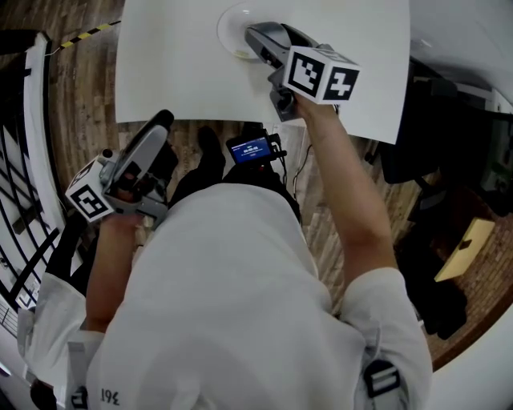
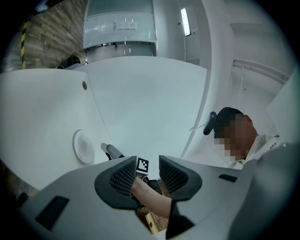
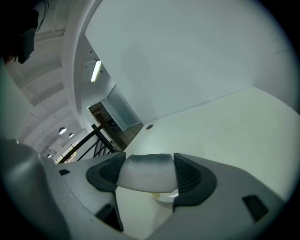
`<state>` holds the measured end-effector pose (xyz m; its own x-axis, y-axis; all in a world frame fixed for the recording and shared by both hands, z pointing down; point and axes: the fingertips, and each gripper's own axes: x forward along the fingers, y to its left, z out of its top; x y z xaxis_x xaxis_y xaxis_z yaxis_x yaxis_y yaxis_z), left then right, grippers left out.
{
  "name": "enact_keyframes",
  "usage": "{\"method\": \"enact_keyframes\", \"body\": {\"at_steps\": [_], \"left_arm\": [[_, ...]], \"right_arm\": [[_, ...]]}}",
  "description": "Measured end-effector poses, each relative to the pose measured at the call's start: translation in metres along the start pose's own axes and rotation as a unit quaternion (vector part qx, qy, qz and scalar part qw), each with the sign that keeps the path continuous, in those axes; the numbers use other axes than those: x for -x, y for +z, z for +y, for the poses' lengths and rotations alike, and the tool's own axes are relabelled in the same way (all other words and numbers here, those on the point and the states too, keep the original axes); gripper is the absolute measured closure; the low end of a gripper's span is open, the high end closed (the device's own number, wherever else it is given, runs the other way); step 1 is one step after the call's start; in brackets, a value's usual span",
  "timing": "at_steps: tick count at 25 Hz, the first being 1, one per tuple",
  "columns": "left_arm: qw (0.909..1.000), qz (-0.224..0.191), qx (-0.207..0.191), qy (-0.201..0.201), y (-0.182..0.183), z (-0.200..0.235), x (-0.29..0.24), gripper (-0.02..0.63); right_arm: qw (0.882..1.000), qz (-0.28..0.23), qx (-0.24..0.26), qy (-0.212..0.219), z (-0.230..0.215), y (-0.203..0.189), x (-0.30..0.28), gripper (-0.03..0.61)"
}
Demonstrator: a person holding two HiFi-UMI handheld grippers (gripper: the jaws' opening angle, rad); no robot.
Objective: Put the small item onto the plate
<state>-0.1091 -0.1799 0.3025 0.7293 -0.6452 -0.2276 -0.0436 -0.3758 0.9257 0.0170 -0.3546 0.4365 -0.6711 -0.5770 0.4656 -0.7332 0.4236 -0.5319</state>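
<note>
My right gripper point(image 1: 252, 37) reaches out over the white desk point(image 1: 176, 72). Its fingers point(image 3: 105, 174) are closed on the small item point(image 3: 145, 174), a pale, grey-topped piece that fills the gap from pad to pad. Just below the fingertips lies the plate point(image 1: 228, 24), its rim point(image 3: 165, 198) showing under the item. I cannot tell whether the item touches it. A small yellowish mark shows on the plate under the item, too small to make out.

The plate sits well in from the desk's near edge. In the right gripper view, bare desk runs ahead of and to the right of my fingers as far as the far edge, with a small round hole point(image 3: 149, 126) near the corner. A dark railing point(image 3: 93, 140) stands beyond on the left.

My left gripper point(image 1: 162, 123) hangs back, just short of the desk's near edge and over the wooden floor point(image 1: 80, 88). Its fingers point(image 2: 123, 178) stand wide apart with nothing between them. From there the plate point(image 2: 84, 146) lies ahead and to the left.
</note>
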Motion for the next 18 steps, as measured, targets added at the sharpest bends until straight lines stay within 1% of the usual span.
{"method": "enact_keyframes", "body": {"at_steps": [6, 9, 12, 15, 18], "left_arm": [[0.9999, 0.005, 0.003, 0.010, -0.001, 0.005, -0.001, 0.481], [0.9997, 0.012, 0.002, 0.021, -0.004, 0.010, 0.003, 0.481], [0.9997, 0.012, 0.005, 0.020, -0.004, 0.009, 0.004, 0.480], [0.9997, 0.012, 0.007, 0.022, -0.005, 0.008, 0.002, 0.480], [0.9997, 0.012, 0.009, 0.022, -0.005, 0.007, 0.000, 0.480]], "right_arm": [[0.998, 0.033, 0.050, -0.024, -0.016, -0.009, -0.025, 0.265], [0.994, 0.055, 0.092, -0.037, -0.023, -0.016, -0.037, 0.265], [0.985, 0.078, 0.144, -0.051, -0.029, -0.023, -0.049, 0.265], [0.973, 0.097, 0.199, -0.067, -0.035, -0.029, -0.059, 0.265], [0.962, 0.114, 0.236, -0.076, -0.042, -0.036, -0.068, 0.265]]}}
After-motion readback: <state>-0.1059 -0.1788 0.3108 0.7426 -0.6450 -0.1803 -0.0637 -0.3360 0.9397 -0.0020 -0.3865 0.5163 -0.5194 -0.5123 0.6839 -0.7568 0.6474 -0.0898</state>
